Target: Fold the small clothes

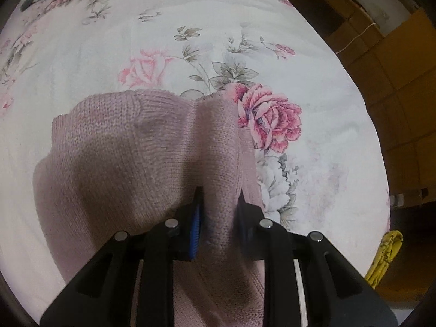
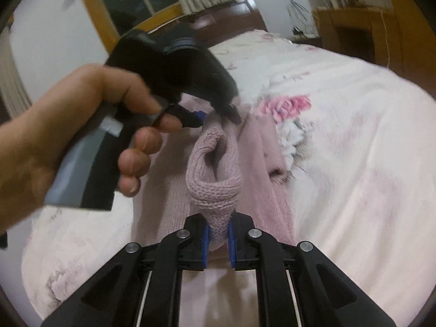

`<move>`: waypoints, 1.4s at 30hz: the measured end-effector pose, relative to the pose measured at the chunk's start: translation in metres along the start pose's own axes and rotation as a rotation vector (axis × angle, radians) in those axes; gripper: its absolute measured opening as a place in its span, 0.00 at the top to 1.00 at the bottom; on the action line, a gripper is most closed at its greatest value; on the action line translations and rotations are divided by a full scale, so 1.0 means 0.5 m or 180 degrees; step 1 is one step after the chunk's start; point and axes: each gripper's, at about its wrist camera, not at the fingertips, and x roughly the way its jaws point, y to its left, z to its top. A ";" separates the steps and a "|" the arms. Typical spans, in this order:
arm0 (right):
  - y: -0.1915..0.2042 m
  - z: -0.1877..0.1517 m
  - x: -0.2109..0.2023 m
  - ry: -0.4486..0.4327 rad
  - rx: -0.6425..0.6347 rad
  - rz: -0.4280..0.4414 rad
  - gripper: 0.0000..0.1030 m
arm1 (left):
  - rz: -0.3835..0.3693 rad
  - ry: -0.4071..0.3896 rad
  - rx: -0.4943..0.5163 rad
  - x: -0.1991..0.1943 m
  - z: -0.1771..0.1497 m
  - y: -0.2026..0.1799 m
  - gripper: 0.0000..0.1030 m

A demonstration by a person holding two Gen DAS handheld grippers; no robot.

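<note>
Both claws lifting the pink knit sweater [image 1: 141, 150] off the bed [image 1: 327, 150].
My left claw [image 1: 218, 204] and right claw [image 2: 218, 231] each pinch a fold of it, holding it above the floral sheet so it hangs ready for folding.

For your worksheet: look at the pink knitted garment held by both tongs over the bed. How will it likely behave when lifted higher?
The pink knitted garment probably stays floppy: it sags in folds between the left tongs and the right tongs. Its loose knit looks stretchy, so it may lengthen. The rough yarn seems unlikely to slip.
</note>
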 end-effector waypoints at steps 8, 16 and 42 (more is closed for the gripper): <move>-0.072 -0.018 0.015 0.0119 0.0550 0.0301 0.90 | 0.0211 -0.0322 0.0083 0.019 -0.021 -0.054 0.81; -0.168 -0.046 0.062 0.0464 0.1291 0.0829 0.90 | -0.0408 -0.0551 0.0066 0.018 -0.022 -0.044 0.46; -0.215 0.276 0.331 0.1485 0.1026 0.1029 0.87 | -0.2141 -0.0601 -0.0640 -0.107 -0.183 0.291 0.23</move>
